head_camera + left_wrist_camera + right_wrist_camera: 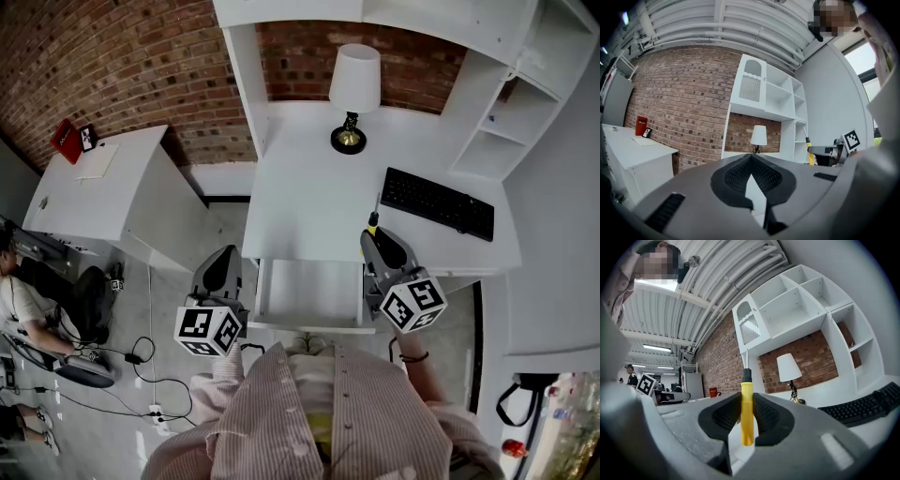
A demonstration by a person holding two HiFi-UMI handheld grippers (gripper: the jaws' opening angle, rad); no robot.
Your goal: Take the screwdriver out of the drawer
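1. Right gripper (375, 240): jaws clenched on the screwdriver (746, 418). The right gripper view shows the yellow handle upright between the 2 ribbed pads, with the black collar and thin metal shaft standing above them.
2. Left gripper (225, 255): jaws pressed together at the tips with nothing between them. It hangs at lower left of the head view, beside the drawer's left corner.
3. Where the tool is: in the head view it sits at the right jaw tips, at the front edge of the bench (300, 187), just right of the open drawer (262, 292) and apart from it. We judge the lift-out done. The drawer interior shows only white.
4. Handling, our judgement: a small, light, stiff tool. The handle looks like smooth moulded plastic, so likely a bit slick, and its round section could let it swivel in the pads.
5. Where to hold: on the handle, as now. The shaft is too thin for these pads. The handle's lower end juts below the pads, so the grip looks roughly centred and balanced.
6. Nothing fragile about the tool itself. The pointed tip is the part to keep away from the keyboard (437, 202) and lamp (354, 94) further back on the bench.
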